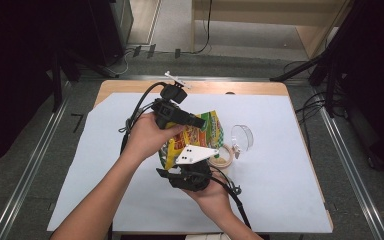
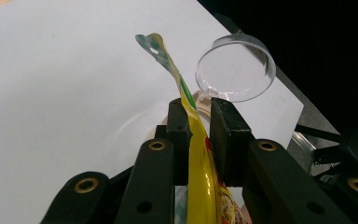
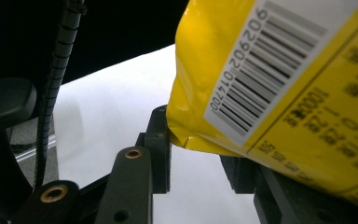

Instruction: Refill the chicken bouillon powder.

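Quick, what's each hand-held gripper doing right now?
Left hand-held gripper: shut on the yellow snack bag, pinching its flat edge.
Right hand-held gripper: shut on the same bag's corner.

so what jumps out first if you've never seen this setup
The yellow snack bag held up over the middle of the white sheet, gripped from both ends: the left gripper pinches its flat sealed edge, and the right gripper has the barcode corner. Next, the clear round lid lying just right of the bag, with a tape roll beside it.
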Available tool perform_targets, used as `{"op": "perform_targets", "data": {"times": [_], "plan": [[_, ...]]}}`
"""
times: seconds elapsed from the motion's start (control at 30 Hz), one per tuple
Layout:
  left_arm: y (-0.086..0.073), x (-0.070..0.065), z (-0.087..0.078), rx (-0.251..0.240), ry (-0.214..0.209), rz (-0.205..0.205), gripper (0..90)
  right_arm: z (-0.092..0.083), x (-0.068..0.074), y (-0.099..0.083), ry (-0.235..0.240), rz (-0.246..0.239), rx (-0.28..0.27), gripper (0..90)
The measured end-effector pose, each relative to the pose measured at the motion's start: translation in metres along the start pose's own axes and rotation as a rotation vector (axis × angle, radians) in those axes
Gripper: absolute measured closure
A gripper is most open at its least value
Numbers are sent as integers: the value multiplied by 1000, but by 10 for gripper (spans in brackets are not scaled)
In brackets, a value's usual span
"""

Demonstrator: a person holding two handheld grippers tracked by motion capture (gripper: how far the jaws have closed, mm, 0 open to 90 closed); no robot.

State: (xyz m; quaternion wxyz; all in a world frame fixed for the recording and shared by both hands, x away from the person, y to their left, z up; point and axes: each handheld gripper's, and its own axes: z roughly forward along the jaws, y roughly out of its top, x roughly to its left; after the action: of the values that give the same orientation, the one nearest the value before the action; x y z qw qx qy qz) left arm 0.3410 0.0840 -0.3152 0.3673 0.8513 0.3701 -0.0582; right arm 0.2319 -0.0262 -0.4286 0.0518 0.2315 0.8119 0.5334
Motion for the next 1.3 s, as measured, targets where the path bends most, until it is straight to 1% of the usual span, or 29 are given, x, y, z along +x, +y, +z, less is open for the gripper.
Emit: {"op": "perform_targets", "data": {"times": [0.1,0.33,0.5,0.67,0.7,0.8,0.93,1.3], "plan": [[0,-1,1,0,-1,-6,784,-1,1,0,3,4,-2,678],[2,0,1,11,-8,-13,784,-2,1,0,2,6,-5,677],[2,-1,3,8,-1,-12,784,-2,-1,-1,3,15,1,677],[3,-1,2,5,-2,-7,784,-2,-1,0,2,12,-1,677],[3,-2,2,7,7,-4,784,-2,-1,0,0,11,0,678],[2,-2,2,6,12,0,784,-1,-2,0,2,15,2,678],[2,-2,0,-3,10,0,784,-2,-1,1,3,11,-3,677],[2,-3,1,-3,16,2,784,-1,-2,0,1,11,-3,677]]}}
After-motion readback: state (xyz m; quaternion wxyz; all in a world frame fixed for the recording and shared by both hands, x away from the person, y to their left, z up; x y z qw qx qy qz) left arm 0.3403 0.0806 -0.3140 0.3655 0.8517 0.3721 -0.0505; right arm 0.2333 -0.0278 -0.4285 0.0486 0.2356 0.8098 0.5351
